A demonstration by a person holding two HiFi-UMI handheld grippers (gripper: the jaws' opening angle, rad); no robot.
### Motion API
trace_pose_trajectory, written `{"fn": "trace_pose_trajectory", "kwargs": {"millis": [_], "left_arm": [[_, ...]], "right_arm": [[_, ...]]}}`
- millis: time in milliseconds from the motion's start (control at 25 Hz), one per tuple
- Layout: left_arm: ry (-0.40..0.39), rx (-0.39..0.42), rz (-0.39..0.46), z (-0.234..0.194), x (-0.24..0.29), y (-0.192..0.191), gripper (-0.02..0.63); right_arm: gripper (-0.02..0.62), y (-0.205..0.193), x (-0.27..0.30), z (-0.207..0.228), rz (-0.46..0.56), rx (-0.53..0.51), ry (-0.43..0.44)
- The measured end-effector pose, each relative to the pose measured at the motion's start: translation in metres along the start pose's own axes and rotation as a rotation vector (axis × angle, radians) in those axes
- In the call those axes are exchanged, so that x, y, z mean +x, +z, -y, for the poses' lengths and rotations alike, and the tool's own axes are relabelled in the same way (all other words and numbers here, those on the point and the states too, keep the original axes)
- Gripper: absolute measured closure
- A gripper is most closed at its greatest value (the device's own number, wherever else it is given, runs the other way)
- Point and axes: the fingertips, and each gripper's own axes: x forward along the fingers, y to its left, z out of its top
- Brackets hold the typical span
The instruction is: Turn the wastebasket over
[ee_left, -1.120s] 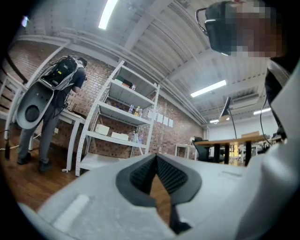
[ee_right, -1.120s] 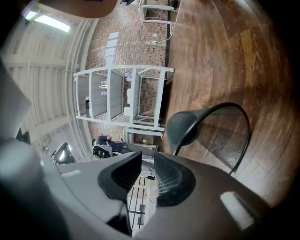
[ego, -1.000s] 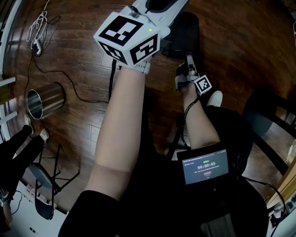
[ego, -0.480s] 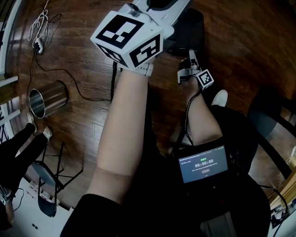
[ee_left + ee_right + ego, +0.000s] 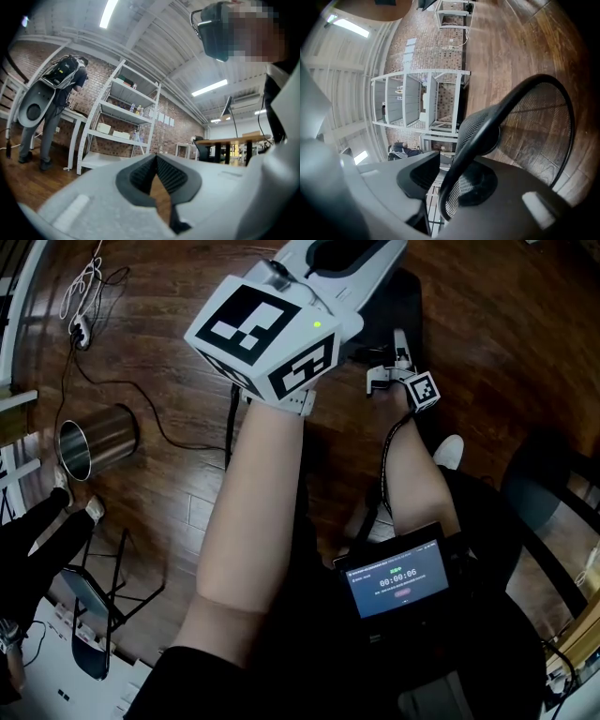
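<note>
The black mesh wastebasket stands on the wooden floor at the top of the head view, partly hidden by my left gripper. In the right gripper view its round rim runs between the two jaws, its mesh wall beyond. My right gripper reaches the basket's near side. Its jaws are closing around the rim, which lies against the right pad with a sliver of gap at the left pad. My left gripper is held high, level, shut on nothing.
A shiny metal bin lies on its side at the left, beside a cable and power strip. A dark chair stands at the right, a folding chair at the lower left. A person stands by white shelving.
My right gripper has moved forward, up the head view, to the wastebasket. The left gripper has stayed where it was.
</note>
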Motion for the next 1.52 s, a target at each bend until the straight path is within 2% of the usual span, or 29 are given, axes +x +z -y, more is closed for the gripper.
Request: {"fn": "trace_pose_trajectory", "kwargs": {"millis": [200,400,800,920,1040,1120,1240,1440,1520], "left_arm": [[0.003,-0.003,0.005,-0.002,-0.001,0.002,0.606],[0.011,-0.004,0.007,-0.005,-0.003,0.003,0.606],[0.014,0.003,0.012,-0.005,-0.007,0.007,0.606],[0.014,0.007,0.013,-0.005,-0.007,0.010,0.606],[0.016,0.012,0.018,-0.004,-0.010,0.013,0.606],[0.017,0.016,0.022,-0.002,-0.012,0.017,0.606],[0.019,0.023,0.023,-0.002,-0.015,0.020,0.606],[0.032,0.027,0.030,-0.007,-0.021,0.025,0.606],[0.035,0.034,0.032,-0.007,-0.024,0.027,0.606]], "right_arm": [[0.568,0.005,0.001,0.005,0.045,0.003,-0.031],[0.579,0.003,0.001,0.005,0.050,0.016,-0.039],[0.581,0.010,0.006,-0.018,0.018,-0.034,-0.039],[0.581,0.015,0.011,-0.031,-0.050,-0.119,-0.040],[0.583,0.020,0.022,-0.043,-0.178,-0.304,-0.027],[0.583,0.021,0.027,-0.052,-0.247,-0.381,-0.035],[0.583,0.020,0.030,-0.064,-0.304,-0.423,-0.052],[0.583,0.028,0.030,-0.076,-0.348,-0.413,-0.068],[0.583,0.024,0.030,-0.083,-0.412,-0.460,-0.075]]}}
